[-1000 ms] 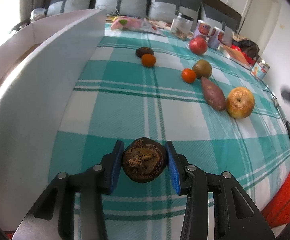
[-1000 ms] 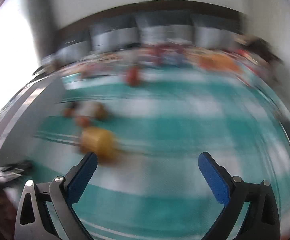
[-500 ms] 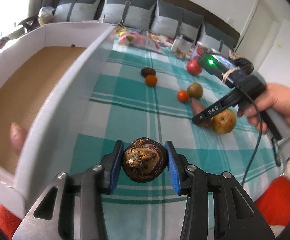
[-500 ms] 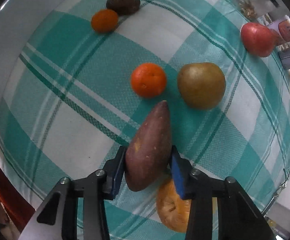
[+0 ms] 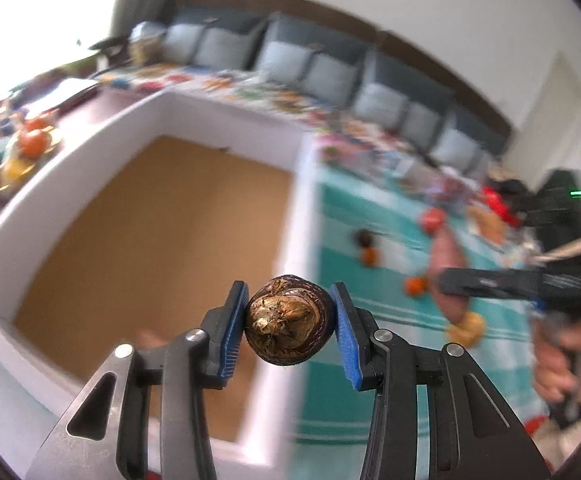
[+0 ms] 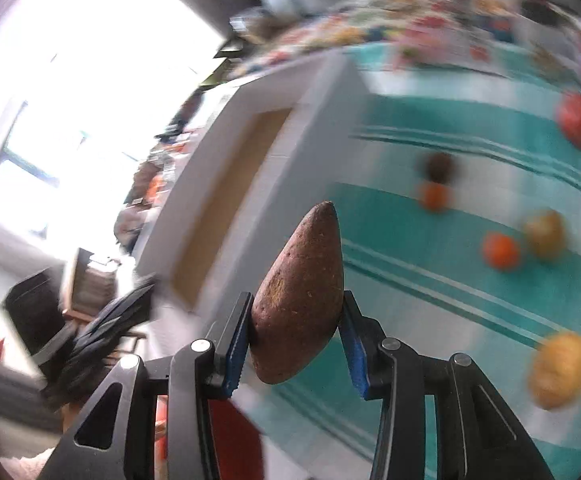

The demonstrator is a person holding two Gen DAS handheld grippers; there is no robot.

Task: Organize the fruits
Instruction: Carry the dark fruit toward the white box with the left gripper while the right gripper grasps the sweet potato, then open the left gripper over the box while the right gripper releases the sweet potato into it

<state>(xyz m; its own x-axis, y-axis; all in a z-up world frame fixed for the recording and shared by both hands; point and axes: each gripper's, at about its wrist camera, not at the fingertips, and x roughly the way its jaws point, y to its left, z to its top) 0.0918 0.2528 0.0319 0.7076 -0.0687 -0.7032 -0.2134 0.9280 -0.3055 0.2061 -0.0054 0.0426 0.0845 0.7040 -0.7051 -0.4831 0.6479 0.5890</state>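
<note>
My left gripper [image 5: 287,292] is shut on a round dark-brown fruit [image 5: 290,322], held over the near right wall of a white box [image 5: 226,116] with a brown cardboard floor. My right gripper [image 6: 297,298] is shut on a reddish sweet potato [image 6: 302,292], tip pointing away, held above the teal checked cloth [image 6: 390,220] just right of the box [image 6: 258,184]. In the left wrist view the sweet potato [image 5: 446,260] hangs from the other black gripper, gripped by a hand [image 5: 566,360].
On the cloth lie a red apple [image 6: 578,120], a dark fruit [image 6: 440,166] beside an orange [image 6: 434,196], another orange [image 6: 500,250] next to a greenish pear [image 6: 544,232], and a yellow fruit [image 6: 560,368]. Cushions and clutter line the far edge.
The left gripper rose and swung left with the dark fruit, to the box's edge. The right gripper closed on the sweet potato and lifted it off the cloth toward the box.
</note>
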